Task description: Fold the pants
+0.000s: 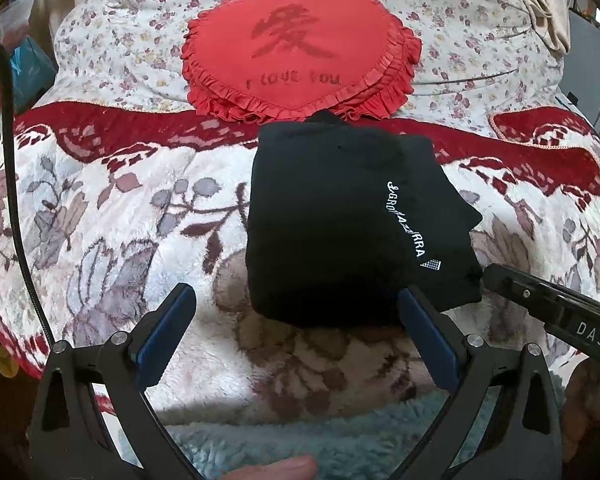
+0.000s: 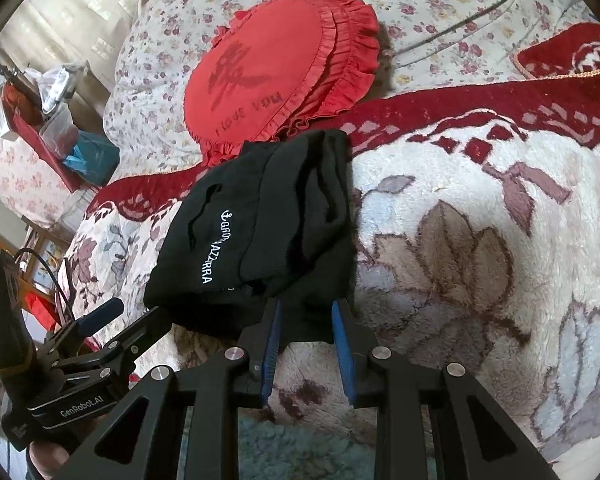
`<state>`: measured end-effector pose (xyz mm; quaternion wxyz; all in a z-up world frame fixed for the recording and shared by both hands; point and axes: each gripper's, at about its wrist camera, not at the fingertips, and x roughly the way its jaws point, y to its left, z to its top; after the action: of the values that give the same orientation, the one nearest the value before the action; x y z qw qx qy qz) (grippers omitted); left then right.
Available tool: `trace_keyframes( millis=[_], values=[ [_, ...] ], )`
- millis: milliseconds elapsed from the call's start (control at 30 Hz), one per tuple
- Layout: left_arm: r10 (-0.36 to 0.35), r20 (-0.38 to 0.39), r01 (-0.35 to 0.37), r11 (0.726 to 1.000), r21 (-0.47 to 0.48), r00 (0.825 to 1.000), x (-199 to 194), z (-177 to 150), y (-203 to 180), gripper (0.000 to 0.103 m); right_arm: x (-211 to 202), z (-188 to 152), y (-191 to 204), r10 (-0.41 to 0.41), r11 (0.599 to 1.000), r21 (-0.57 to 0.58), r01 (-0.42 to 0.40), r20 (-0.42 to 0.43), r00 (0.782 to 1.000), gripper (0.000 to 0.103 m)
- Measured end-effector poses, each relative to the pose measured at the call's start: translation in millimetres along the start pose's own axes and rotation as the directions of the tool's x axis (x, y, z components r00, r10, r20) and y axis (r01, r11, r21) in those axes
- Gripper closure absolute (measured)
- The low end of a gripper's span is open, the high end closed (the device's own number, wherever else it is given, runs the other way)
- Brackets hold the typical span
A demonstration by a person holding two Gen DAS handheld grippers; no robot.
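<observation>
The black pants [image 1: 340, 216] lie folded into a compact bundle on the floral blanket [image 1: 112, 220], white lettering facing up. My left gripper [image 1: 296, 300] is wide open just in front of the bundle's near edge, holding nothing. My right gripper [image 2: 306, 308] is partly open, its blue-padded fingers [image 2: 270, 344] at the bundle's near right edge [image 2: 300, 240], apart from the cloth as far as I can see. The right gripper's body shows at the right of the left wrist view [image 1: 548, 304]; the left gripper shows at the lower left of the right wrist view [image 2: 100, 320].
A red heart-shaped frilled pillow [image 1: 296, 52] lies just behind the pants on a flowered quilt [image 1: 480, 48]. A black cable [image 1: 16, 200] runs down the left. A cluttered red shelf [image 2: 48, 128] stands beside the bed. A light blue fleece [image 1: 300, 436] lies at the near edge.
</observation>
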<state>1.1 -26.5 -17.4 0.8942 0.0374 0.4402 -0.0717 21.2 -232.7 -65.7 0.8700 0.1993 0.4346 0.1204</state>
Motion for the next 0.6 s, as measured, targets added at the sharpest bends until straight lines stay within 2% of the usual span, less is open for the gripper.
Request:
trace_keyframes(
  millis=[167,433,600],
  values=[
    [-0.006,-0.003,0.006,1.0,-0.005,1.0,1,-1,1,0.002,0,0,4,-0.026,0.999,-0.028,0.026,0.004,1.0,0.078],
    [-0.007,-0.005,0.007,1.0,-0.006,1.0,1,-1,1,0.002,1,-4,26,-0.099,0.984,-0.146,0.1,0.013,0.995,0.078],
    [-0.012,-0.01,0.012,1.0,-0.013,1.0,2,-2,1,0.002,3,-6,32,-0.114,0.977,-0.181,0.114,0.011,0.993,0.078]
  ],
)
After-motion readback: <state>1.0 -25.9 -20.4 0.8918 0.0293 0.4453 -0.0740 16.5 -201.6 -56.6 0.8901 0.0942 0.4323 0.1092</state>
